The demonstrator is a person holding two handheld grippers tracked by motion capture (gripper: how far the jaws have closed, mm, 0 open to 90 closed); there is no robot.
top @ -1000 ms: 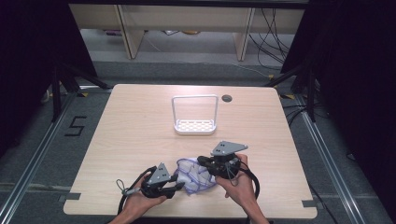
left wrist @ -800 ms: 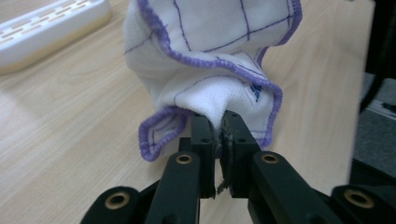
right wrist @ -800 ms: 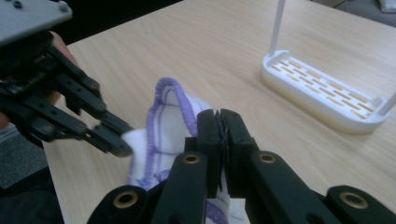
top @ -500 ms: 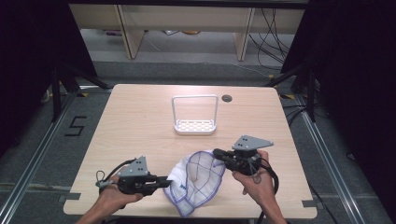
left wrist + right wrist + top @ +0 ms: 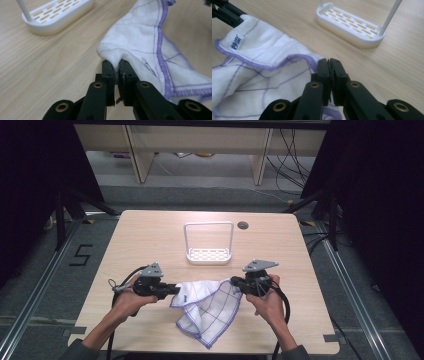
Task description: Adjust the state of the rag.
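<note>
Light wood-grain table [image 5: 150,235], rectangular with rounded corners, a small dark round grommet [image 5: 243,225] near the far edge right of centre. Grey floor all round, metal rails running down left and right, a painted "5" [image 5: 80,255] on the floor at the left, black tripod legs at both far corners, dark curtains to either side. Pale shelving and loose cables beyond the far edge. White slotted rack [image 5: 209,254] with a tall wire hoop handle at mid-table, standing upright and apart from everything else; slotted base also seen in the left gripper view [image 5: 58,15] and the right gripper view [image 5: 352,25]. White cloth [image 5: 207,307] with purple hem and thin purple grid lines near the near edge, stretched between the two hands, its lower part sagging in a loose point toward the near edge. Left gripper [image 5: 175,289] held in the person's left hand [image 5: 127,301], jaws closed tight on a bunched fold of the cloth [image 5: 150,42], fabric pinched between them. Right gripper [image 5: 234,282] held in the right hand [image 5: 267,302], jaws pressed together on the purple hem of the cloth [image 5: 262,72] at its right corner. Small white label with blue characters [image 5: 237,39] sewn near the cloth's left corner. Black cables trailing from both grippers back along the forearms.
</note>
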